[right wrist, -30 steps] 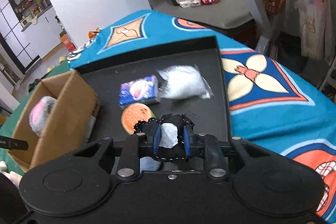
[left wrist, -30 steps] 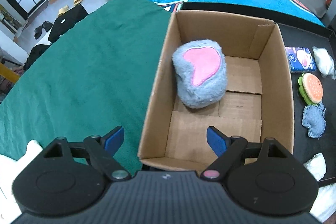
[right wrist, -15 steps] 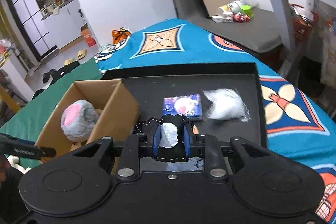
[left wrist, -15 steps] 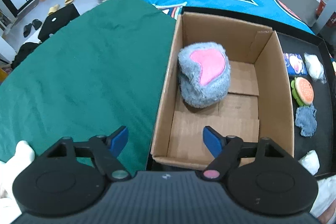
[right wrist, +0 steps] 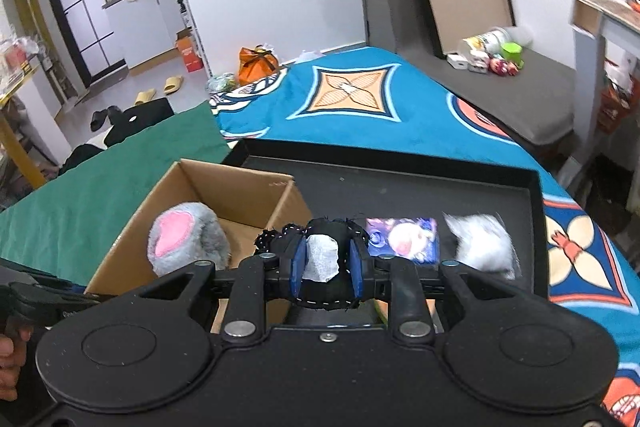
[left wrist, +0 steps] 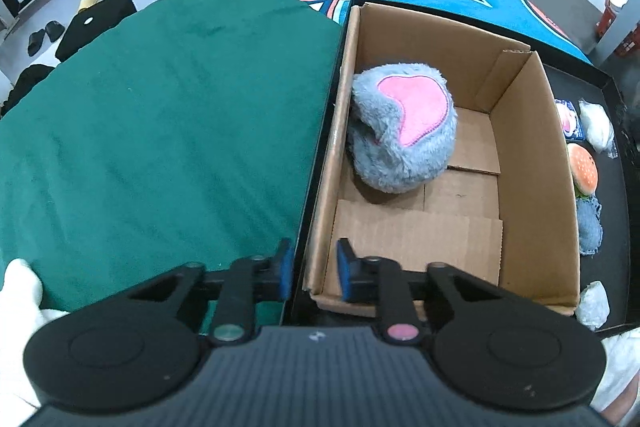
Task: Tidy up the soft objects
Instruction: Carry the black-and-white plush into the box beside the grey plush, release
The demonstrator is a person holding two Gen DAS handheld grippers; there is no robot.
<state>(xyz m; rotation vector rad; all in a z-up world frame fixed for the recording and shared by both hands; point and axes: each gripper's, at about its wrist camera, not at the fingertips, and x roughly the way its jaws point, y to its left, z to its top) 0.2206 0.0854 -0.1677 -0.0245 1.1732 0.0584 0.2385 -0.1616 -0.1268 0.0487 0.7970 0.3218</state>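
A cardboard box (left wrist: 532, 163) stands in a black tray (right wrist: 400, 183) and holds a grey plush with a pink patch (left wrist: 402, 127). My left gripper (left wrist: 313, 273) has closed on the box's near left wall, one finger either side. My right gripper (right wrist: 326, 263) is shut on a black fabric pouch with a white patch (right wrist: 322, 255), held above the tray beside the box's (right wrist: 192, 195) right wall. The plush (right wrist: 188, 239) shows there too.
On the tray right of the box lie a burger toy (left wrist: 584, 169), a denim piece (left wrist: 588, 227), a blue packet (right wrist: 404, 239) and white stuffing bags (right wrist: 480, 245). Green cloth (left wrist: 160, 131) lies left, blue patterned cloth (right wrist: 360, 111) behind.
My left gripper has narrowed from wide open onto the box's left wall. My right gripper has lifted and carried the black pouch left toward the box.
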